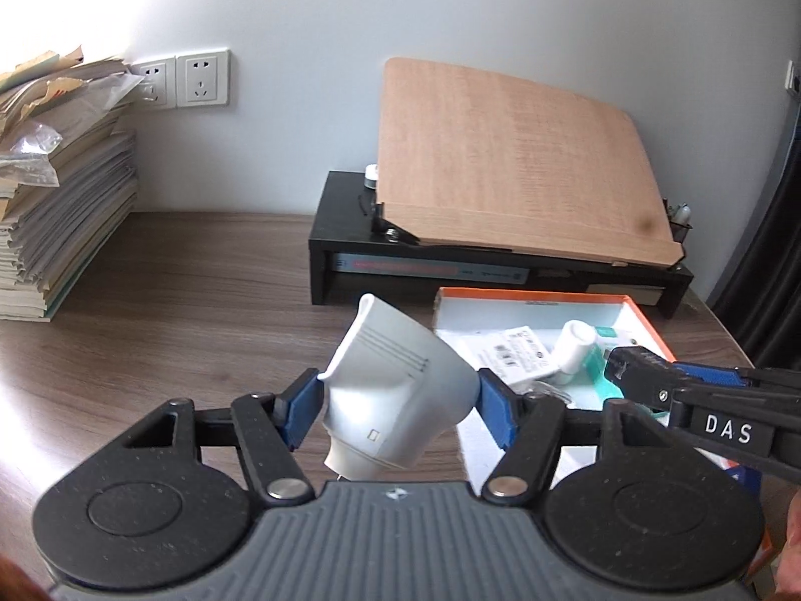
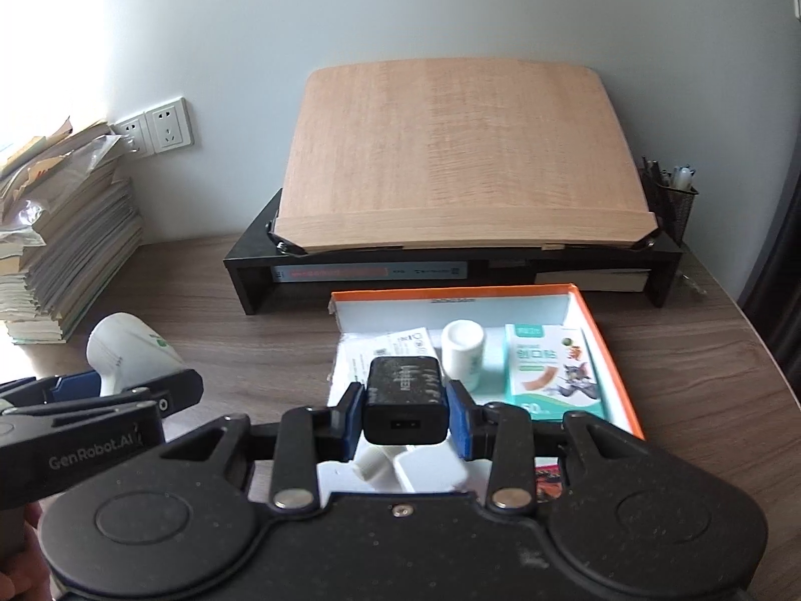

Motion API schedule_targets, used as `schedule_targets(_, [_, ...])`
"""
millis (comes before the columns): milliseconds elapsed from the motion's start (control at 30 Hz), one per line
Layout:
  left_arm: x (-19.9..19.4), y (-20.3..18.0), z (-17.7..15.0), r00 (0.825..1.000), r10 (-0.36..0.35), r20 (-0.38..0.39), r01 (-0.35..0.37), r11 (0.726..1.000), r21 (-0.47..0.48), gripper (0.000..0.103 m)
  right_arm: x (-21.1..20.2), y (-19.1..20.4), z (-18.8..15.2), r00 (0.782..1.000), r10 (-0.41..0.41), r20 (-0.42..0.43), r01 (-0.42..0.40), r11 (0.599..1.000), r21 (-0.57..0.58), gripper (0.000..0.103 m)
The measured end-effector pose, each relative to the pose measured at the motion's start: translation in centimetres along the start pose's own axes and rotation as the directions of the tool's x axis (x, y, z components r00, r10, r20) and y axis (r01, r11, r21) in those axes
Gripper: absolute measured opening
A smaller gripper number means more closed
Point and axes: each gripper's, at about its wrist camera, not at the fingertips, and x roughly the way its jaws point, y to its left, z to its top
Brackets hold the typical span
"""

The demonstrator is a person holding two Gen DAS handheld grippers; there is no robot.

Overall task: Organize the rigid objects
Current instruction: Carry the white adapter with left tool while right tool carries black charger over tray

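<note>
Dark wood-grain desk point(image 2: 225, 300), slanted light wooden board point(image 2: 450, 160) on black riser, orange-rimmed white cardboard box point(image 2: 608, 345) of small items, left gripper point(image 1: 398, 408) pinching white angular plastic adapter point(image 1: 395, 385) beside box, right gripper point(image 2: 405, 413) pinching black rectangular charger point(image 2: 405, 395) above box

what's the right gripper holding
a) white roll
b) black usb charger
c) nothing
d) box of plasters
b: the right gripper has its blue pads clamped on the sides of the black usb charger, held above the orange-rimmed box.
</note>
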Motion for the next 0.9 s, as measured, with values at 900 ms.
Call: schedule_targets(900, [-2.2, -9.4, -3.3, 0.997, -0.071, -0.008, 0.071, 0.995, 0.075, 0.067, -6.8, -9.8, -4.3, 0.998, -0.064, 0.022, 0.062, 0.995, 0.081, 0.043])
